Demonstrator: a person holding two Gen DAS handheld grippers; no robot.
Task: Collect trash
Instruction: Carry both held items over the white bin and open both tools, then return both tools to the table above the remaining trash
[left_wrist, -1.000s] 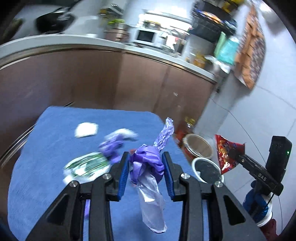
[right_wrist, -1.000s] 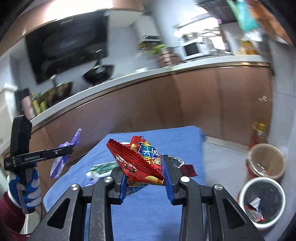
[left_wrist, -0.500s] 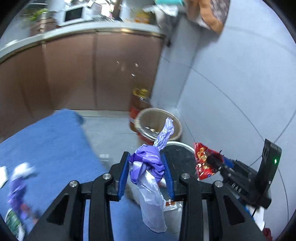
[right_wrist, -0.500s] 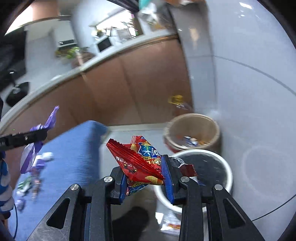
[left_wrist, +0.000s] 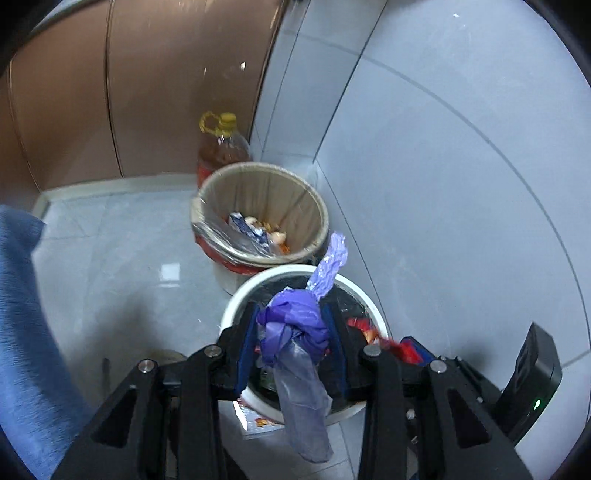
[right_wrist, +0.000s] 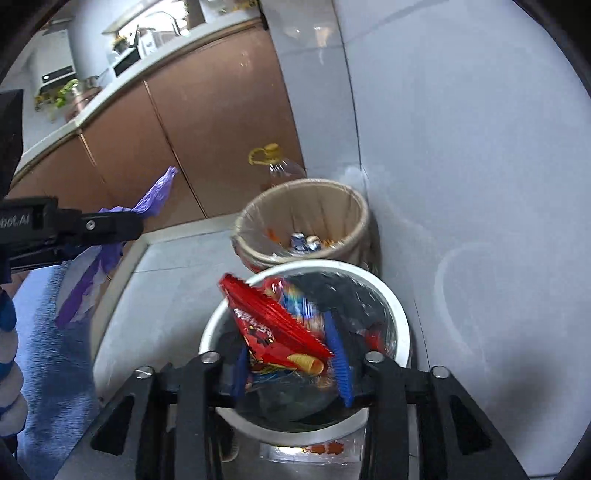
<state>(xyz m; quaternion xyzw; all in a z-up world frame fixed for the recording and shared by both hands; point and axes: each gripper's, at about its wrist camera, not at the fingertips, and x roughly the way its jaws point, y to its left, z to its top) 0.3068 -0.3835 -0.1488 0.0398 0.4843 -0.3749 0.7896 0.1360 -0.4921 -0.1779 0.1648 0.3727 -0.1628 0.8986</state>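
Observation:
My left gripper (left_wrist: 293, 343) is shut on a crumpled purple plastic bag (left_wrist: 295, 332) and holds it over the white bin (left_wrist: 236, 306) with a black liner. My right gripper (right_wrist: 291, 358) has its blue pads spread wider than before; the red snack wrapper (right_wrist: 273, 325) lies between them, blurred, just above the white bin (right_wrist: 400, 325). The left gripper with the purple bag (right_wrist: 155, 195) shows at the left of the right wrist view. The right gripper's pad and a bit of red wrapper (left_wrist: 402, 347) show in the left wrist view.
A tan-lined bin (left_wrist: 258, 214) with scraps stands behind the white one, against the grey tiled wall. An oil bottle with a yellow cap (left_wrist: 221, 144) stands behind it by the brown cabinets. The blue cloth-covered table (left_wrist: 22, 332) is at the left.
Both grippers swung from the blue table to above the white bin. The right gripper's jaws have widened and the red wrapper is blurred, tilting between them. The left still grips the purple bag.

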